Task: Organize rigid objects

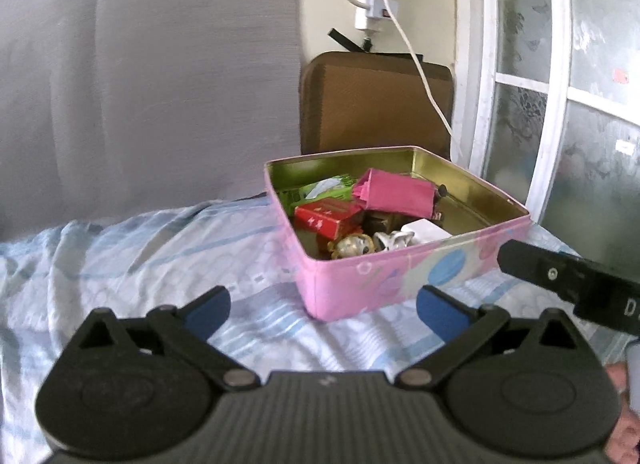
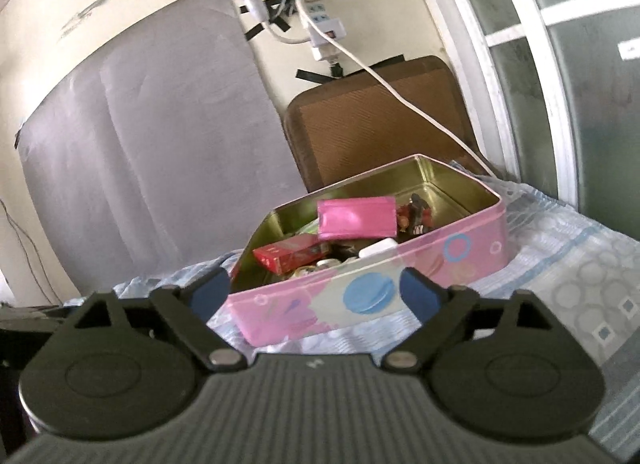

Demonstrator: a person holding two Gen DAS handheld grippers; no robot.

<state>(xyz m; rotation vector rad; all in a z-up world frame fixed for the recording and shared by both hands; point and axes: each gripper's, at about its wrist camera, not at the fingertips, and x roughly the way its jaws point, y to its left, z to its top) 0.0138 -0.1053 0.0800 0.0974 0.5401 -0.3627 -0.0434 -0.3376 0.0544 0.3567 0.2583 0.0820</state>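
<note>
Sitting on the bed, the pink tin lies lidless and holds a red box, a pink pouch and small trinkets. Left hand-held gripper and right hand-held gripper both hover before it, jaws spread wide, grasping nothing.
</note>
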